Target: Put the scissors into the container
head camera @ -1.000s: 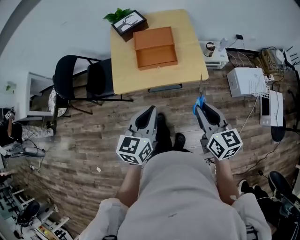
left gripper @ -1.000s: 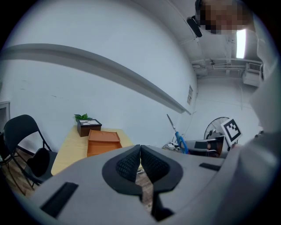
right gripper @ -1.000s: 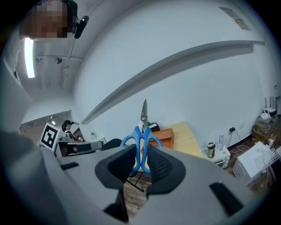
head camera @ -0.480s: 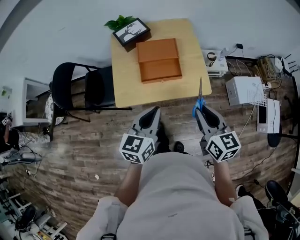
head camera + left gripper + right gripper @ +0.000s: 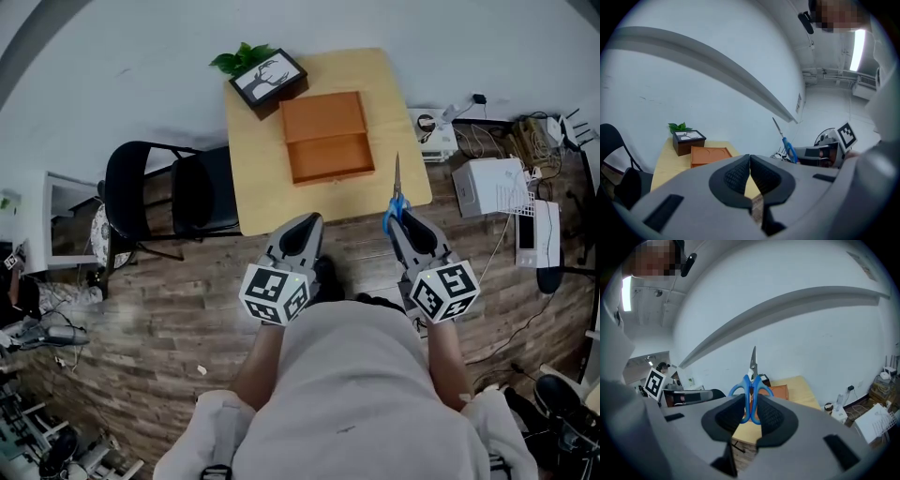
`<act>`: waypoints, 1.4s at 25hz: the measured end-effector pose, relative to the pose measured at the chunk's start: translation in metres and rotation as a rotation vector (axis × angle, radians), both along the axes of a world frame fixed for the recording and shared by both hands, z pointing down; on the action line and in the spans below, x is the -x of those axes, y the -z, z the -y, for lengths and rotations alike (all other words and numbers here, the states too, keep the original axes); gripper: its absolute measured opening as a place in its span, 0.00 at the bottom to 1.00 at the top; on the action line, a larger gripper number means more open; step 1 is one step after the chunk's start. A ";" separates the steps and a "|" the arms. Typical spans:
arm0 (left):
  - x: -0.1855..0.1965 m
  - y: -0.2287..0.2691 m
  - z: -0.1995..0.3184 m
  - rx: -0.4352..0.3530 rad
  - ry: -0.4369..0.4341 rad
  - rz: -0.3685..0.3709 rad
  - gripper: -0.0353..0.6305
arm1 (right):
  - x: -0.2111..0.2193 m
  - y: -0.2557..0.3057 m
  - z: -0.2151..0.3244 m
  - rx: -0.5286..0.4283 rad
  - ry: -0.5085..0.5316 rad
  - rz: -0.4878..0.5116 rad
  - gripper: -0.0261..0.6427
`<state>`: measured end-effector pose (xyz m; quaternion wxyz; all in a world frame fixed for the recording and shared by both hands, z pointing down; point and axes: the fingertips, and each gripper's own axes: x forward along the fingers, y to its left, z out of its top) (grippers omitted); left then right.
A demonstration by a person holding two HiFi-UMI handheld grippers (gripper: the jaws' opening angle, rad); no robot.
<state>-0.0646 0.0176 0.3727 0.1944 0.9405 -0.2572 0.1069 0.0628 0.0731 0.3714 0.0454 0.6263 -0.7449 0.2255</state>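
Scissors (image 5: pixel 751 380) stand blades-up in our right gripper (image 5: pixel 401 220); only its own view shows us the jaws clamped on the blue handles. From the head view we see them over the desk (image 5: pixel 258 169) edge, right of centre, just beside the orange container (image 5: pixel 326 137). Our left gripper (image 5: pixel 750 161) has its jaws pressed together, holding nothing.

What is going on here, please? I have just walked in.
A person holds a gripper in each hand and stands in front of a small table. The right gripper is shut on blue-handled scissors, whose blades point away from the person. The left gripper is shut and empty. An orange container sits on the table, and the scissors are not in it yet.
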 end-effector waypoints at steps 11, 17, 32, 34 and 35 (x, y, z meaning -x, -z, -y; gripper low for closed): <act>0.004 -0.008 0.026 0.025 -0.066 -0.002 0.06 | 0.011 -0.011 0.027 0.035 -0.020 0.001 0.16; 0.004 -0.012 0.030 0.046 -0.079 0.004 0.06 | 0.012 -0.016 0.031 0.060 -0.020 -0.004 0.16; 0.013 -0.020 0.065 0.083 0.071 0.022 0.06 | 0.015 -0.024 0.097 0.093 0.155 -0.026 0.16; 0.014 -0.019 0.074 0.082 0.106 0.023 0.06 | 0.014 -0.024 0.109 0.093 0.193 -0.030 0.16; 0.014 -0.019 0.078 0.080 0.124 0.025 0.06 | 0.013 -0.024 0.114 0.092 0.214 -0.039 0.16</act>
